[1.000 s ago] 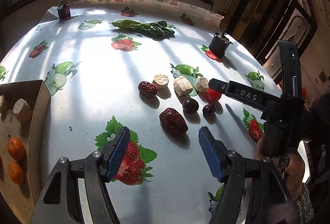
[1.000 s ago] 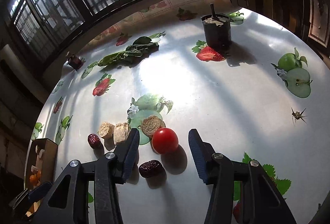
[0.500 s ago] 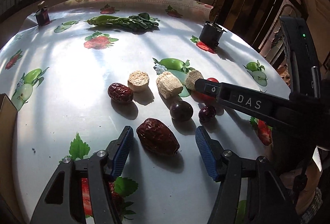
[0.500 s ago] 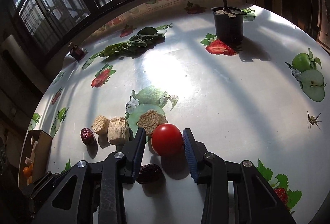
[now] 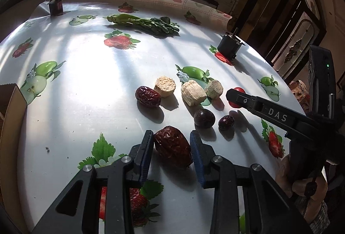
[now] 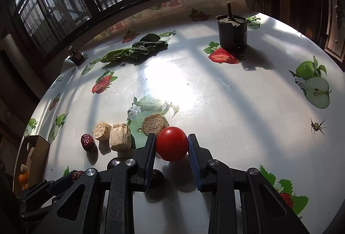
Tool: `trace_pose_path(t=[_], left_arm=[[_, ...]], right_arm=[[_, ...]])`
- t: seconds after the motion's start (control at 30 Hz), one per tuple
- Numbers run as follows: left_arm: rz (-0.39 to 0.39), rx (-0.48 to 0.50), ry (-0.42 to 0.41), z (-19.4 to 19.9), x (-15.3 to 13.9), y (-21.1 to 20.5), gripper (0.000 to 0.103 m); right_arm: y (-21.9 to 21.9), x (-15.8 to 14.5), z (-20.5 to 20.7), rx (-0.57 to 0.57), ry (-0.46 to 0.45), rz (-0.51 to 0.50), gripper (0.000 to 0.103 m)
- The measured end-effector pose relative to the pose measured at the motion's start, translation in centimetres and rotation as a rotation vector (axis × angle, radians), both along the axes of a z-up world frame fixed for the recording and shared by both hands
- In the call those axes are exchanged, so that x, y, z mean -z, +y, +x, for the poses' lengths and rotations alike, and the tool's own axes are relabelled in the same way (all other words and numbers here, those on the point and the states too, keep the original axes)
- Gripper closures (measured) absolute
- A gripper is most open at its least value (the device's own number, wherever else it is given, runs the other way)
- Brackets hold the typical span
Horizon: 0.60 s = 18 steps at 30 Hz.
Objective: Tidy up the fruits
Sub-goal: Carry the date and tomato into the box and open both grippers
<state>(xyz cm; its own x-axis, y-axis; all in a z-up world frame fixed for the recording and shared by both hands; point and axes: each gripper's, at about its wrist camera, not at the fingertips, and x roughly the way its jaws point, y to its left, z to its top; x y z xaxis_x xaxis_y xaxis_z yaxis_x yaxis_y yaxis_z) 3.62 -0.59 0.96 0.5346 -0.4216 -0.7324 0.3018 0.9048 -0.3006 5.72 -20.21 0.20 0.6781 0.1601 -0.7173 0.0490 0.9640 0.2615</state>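
While the left tongs (image 5: 172, 145) sit low on the surface (image 5: 90, 91), their blue pads flank a big date (image 5: 173, 146), the left pad touching it; whether the right pad presses it too I cannot tell. Just beyond lie a dark plum (image 5: 204, 118) and a small date (image 5: 226, 122), near each other. Farther on, a second date (image 5: 148, 96) touches a cut corn piece (image 5: 165, 86), with two more corn pieces (image 5: 193, 93) side by side to its right. At the left edge stands a cardboard box (image 5: 13, 102).

Seen from the right wrist, the right tongs (image 6: 171, 145) are clamped on a red tomato (image 6: 171, 143), both pads against its sides, just off or on the surface. One corn piece (image 6: 154, 124) lies just behind the tomato. The box (image 6: 37, 152) at far left holds oranges (image 6: 22, 178). Beyond, across the fruit-printed cloth, lie leafy greens (image 6: 135, 49), a dark cup (image 6: 232, 32) with a stick in it, and a small jar (image 6: 76, 56) near the window.
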Motion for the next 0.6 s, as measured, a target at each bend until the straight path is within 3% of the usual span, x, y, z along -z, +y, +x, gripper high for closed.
trace_pose_path(t=[0.6], left_arm=[[-0.049, 0.009, -0.044, -0.7, -1.7, 0.6, 0.07]], right_arm=[[-1.0, -1.5, -1.7, 0.081, -0.035, 0.023, 0.072]])
